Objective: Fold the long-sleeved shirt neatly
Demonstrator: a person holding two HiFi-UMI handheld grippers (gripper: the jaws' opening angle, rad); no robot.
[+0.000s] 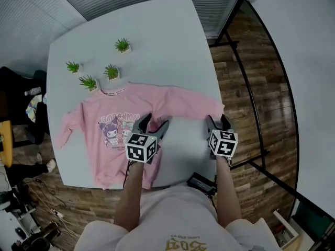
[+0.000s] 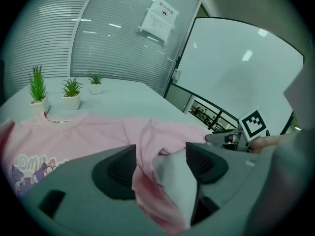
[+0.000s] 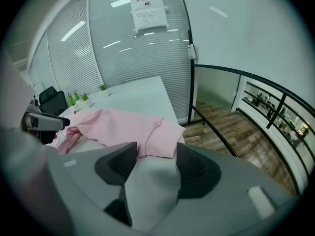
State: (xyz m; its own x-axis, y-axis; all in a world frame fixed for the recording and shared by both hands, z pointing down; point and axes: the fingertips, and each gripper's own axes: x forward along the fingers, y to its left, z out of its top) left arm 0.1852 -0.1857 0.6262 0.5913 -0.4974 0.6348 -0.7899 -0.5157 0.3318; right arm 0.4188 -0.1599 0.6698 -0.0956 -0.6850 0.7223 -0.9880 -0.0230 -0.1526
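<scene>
The pink shirt (image 1: 118, 122) lies print-up on the tabletop (image 1: 162, 41), with one sleeve (image 1: 196, 106) stretched toward the right edge. My left tool (image 1: 155, 121) stands wide apart with a ridge of cloth between its jaws, perhaps brushing one pad. My right tool (image 1: 218, 120) gapes over bare tabletop just short of the cuff (image 3: 165, 136). I'd reach the right one further in, pinch with both together, then carry the sleeve across level.

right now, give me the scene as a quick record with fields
surface: white table
shirt: pink, print side up, lying flat
sleeve: stretched out toward the right gripper
left gripper: open, shirt's side edge between its fingers
right gripper: open, cuff just ahead of the fingers, bare table between them
plants: four small pots beyond the collar
</scene>
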